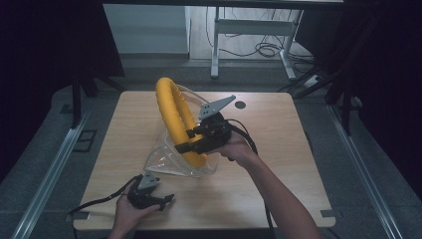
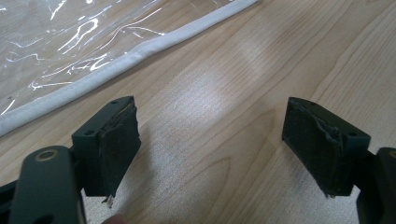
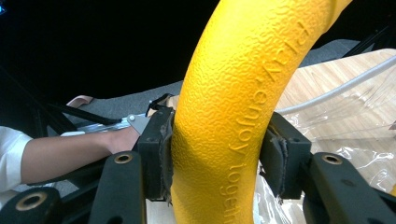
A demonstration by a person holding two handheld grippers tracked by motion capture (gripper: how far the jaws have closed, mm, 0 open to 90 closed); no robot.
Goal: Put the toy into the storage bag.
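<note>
Left tongs [image 1: 166, 201] gape empty on table [image 1: 278, 129]; right tongs [image 1: 183, 140] clamp upright yellow ring [image 1: 171, 107].

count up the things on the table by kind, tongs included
yellow foam ring: 1
clear plastic bag with white trim: 1
tongs: 2, the left open, the right shut on the ring
total: 4
</note>
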